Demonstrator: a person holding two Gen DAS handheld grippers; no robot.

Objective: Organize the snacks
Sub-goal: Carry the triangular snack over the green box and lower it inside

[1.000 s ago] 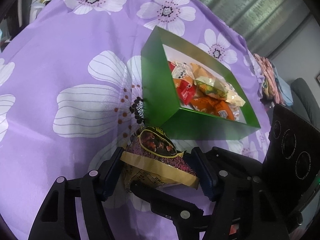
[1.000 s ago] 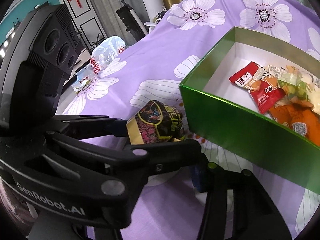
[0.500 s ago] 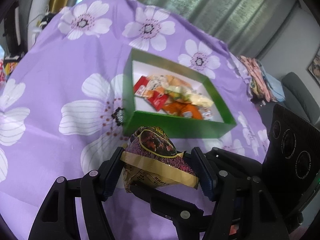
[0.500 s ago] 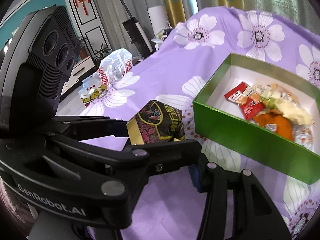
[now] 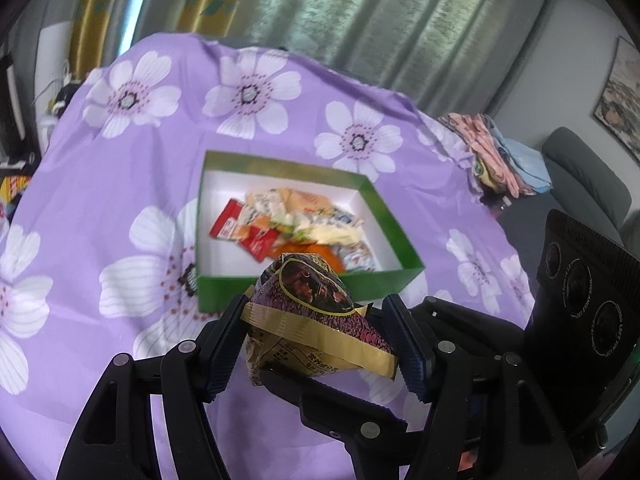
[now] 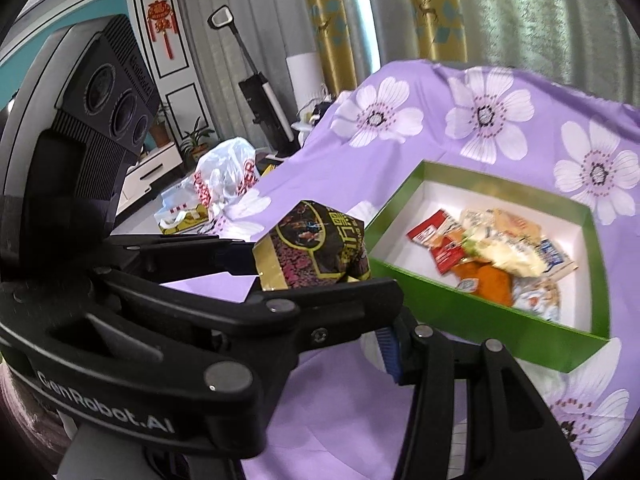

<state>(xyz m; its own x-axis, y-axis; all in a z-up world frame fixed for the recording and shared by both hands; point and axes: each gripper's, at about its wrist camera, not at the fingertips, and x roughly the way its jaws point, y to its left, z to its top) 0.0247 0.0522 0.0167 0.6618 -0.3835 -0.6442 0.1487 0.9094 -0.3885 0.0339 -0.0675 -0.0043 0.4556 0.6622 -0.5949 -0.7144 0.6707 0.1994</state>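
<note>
My left gripper (image 5: 318, 344) is shut on a dark purple and gold snack packet (image 5: 312, 308), held above the purple cloth just in front of the green box (image 5: 224, 292). The box holds several small snack packets (image 5: 296, 224). In the right wrist view the same packet (image 6: 316, 252) sits in the left gripper's fingers (image 6: 224, 256), left of the green box (image 6: 472, 320). My right gripper shows one blue-padded finger (image 6: 390, 350) low in that view; the left gripper's body hides the other finger.
A purple tablecloth with white flowers (image 5: 100, 184) covers the table. A white plastic bag (image 6: 224, 176) lies at the table's far left edge. Folded clothes (image 5: 496, 160) lie off the table's right side. Curtains hang behind.
Both grippers have lifted and pulled back from the box, so it now looks smaller and farther. The left gripper still holds the packet.
</note>
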